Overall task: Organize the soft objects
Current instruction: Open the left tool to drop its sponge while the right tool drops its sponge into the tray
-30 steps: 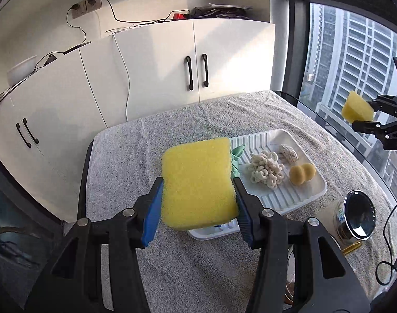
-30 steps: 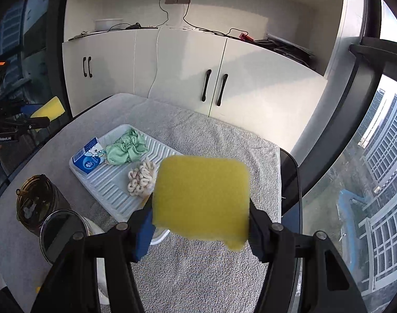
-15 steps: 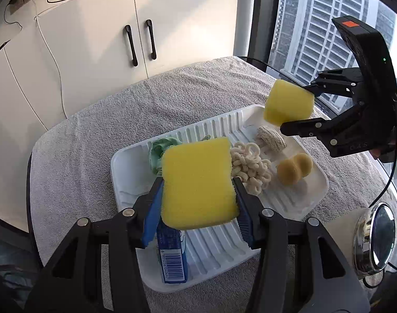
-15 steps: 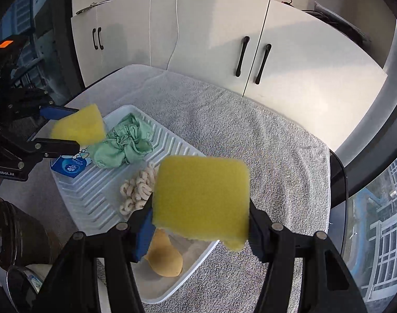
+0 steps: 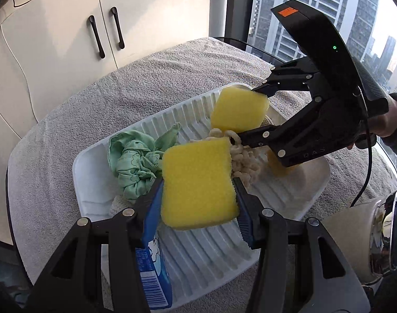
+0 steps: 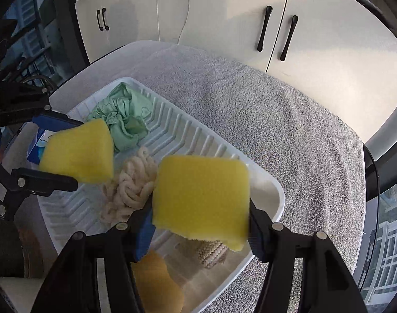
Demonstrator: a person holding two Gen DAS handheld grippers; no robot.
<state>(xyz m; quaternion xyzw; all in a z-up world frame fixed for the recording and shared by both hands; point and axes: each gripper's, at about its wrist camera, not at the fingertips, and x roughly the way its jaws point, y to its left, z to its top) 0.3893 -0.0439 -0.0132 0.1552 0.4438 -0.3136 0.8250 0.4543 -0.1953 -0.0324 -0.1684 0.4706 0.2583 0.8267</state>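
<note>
My left gripper (image 5: pixel 198 195) is shut on a yellow sponge (image 5: pixel 198 182) and holds it just above the white ribbed tray (image 5: pixel 198 255). My right gripper (image 6: pixel 201 208) is shut on a second yellow sponge (image 6: pixel 201 198) over the tray's (image 6: pixel 188 135) other end. Each gripper shows in the other's view: the right one (image 5: pixel 253 113) with its sponge (image 5: pixel 237 112), the left one (image 6: pixel 75 154) with its sponge (image 6: pixel 81 151). In the tray lie a green cloth (image 5: pixel 135 161), a cream knitted piece (image 6: pixel 130 185), a blue carton (image 5: pixel 151 274), a yellow-orange sponge (image 6: pixel 156 284) and a beige woven pad (image 6: pixel 211 253).
The tray rests on a grey towel (image 6: pixel 276 120) covering the table. White cabinets (image 6: pixel 250 26) stand behind it. A shiny metal container (image 5: pixel 386 234) stands right of the tray. A window (image 5: pixel 315 7) is at the table's far side.
Both grippers have come down and closer to the tray with their sponges, and closer to each other.
</note>
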